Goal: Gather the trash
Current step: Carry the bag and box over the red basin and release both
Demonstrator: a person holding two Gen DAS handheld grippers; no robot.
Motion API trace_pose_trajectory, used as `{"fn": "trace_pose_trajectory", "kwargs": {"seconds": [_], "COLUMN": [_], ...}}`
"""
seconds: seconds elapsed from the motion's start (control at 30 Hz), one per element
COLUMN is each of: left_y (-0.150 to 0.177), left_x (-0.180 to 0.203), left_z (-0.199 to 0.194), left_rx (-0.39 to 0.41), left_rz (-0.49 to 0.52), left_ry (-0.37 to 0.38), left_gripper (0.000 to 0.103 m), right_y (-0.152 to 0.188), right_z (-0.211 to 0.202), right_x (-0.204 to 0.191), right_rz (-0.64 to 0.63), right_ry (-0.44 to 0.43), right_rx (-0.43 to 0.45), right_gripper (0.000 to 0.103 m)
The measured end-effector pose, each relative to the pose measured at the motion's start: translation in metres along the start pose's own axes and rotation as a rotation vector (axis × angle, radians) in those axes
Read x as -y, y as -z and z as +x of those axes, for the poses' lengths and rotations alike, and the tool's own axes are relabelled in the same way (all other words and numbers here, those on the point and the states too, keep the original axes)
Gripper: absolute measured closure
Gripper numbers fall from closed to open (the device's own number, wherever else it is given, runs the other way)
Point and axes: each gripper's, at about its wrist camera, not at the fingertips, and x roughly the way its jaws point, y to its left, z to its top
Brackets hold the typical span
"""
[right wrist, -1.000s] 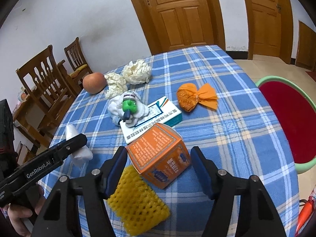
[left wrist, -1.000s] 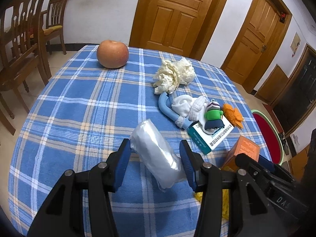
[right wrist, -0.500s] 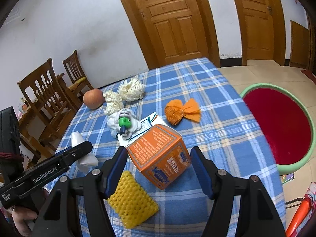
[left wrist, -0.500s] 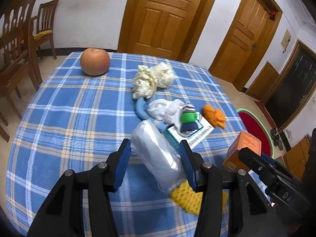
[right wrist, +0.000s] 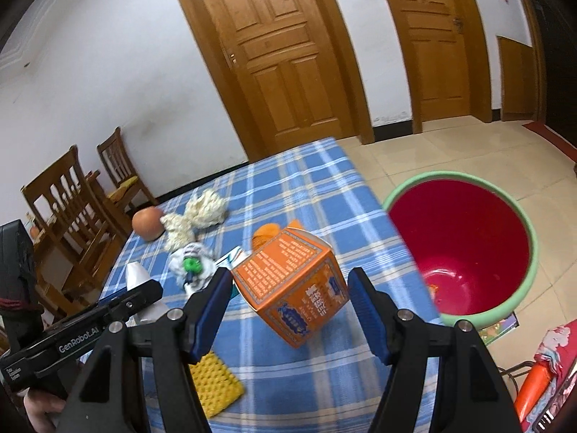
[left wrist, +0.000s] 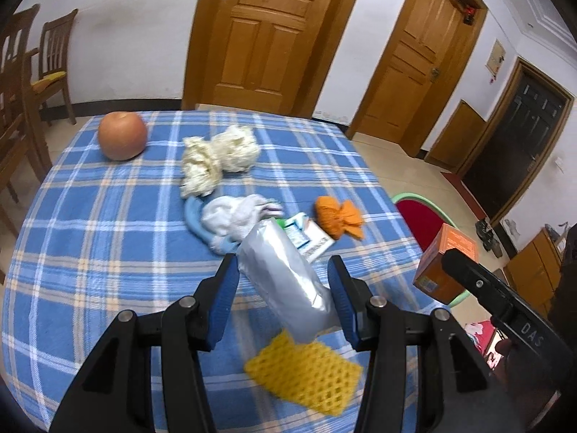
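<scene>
Moved: both grippers have risen off the counter (left wrist: 90, 216) with their loads
Left gripper (left wrist: 285, 288): grasping silver pouch (left wrist: 285, 274)
Right gripper (right wrist: 288, 288): grasping orange box (right wrist: 292, 281); red bin (right wrist: 465, 238) at two o'clock

Ahead I see: apple (left wrist: 122, 135) on far corner of blue plaid tablecloth (left wrist: 90, 223) | wooden chairs (right wrist: 68, 209) beside table | panelled doors (left wrist: 267, 32) behind

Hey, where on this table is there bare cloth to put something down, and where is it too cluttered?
The tablecloth is bare along its left side, from the apple down toward the near edge, left of the crumpled paper and the white sock bundle. The middle-right is crowded: sock bundle, flat packet, orange wrapper and yellow foam net.
</scene>
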Motion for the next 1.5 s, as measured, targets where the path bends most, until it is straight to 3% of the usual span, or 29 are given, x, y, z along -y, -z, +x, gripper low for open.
{"fn": "trace_pose_trajectory", "kwargs": {"seconds": [0.6, 0.9, 1.4, 1.5], "left_y": [-0.023, -0.029, -0.036, -0.038], "left_x": [0.078, 0.112, 0.146, 0.153], "left_z": [0.027, 0.052, 0.092, 0.098], "left_rx": [-0.011, -0.038, -0.084, -0.089], "left_rz": [0.145, 0.193, 0.246, 0.256], "left_ry": [0.094, 0.134, 0.174, 0.178], "left_gripper": [0.052, 0.052, 0.052, 0.052], "right_y": [-0.018, -0.014, -0.006, -0.007], "right_z": [-0.018, -0.016, 0.001, -0.001], "right_x": [0.081, 0.126, 0.164, 0.168], "right_rz": [0.149, 0.24, 0.318, 0.325], "right_ry": [0.155, 0.23, 0.278, 0.278], "right_rx": [0.077, 0.057, 0.006, 0.013], "right_gripper": [0.034, 0.034, 0.032, 0.026]}}
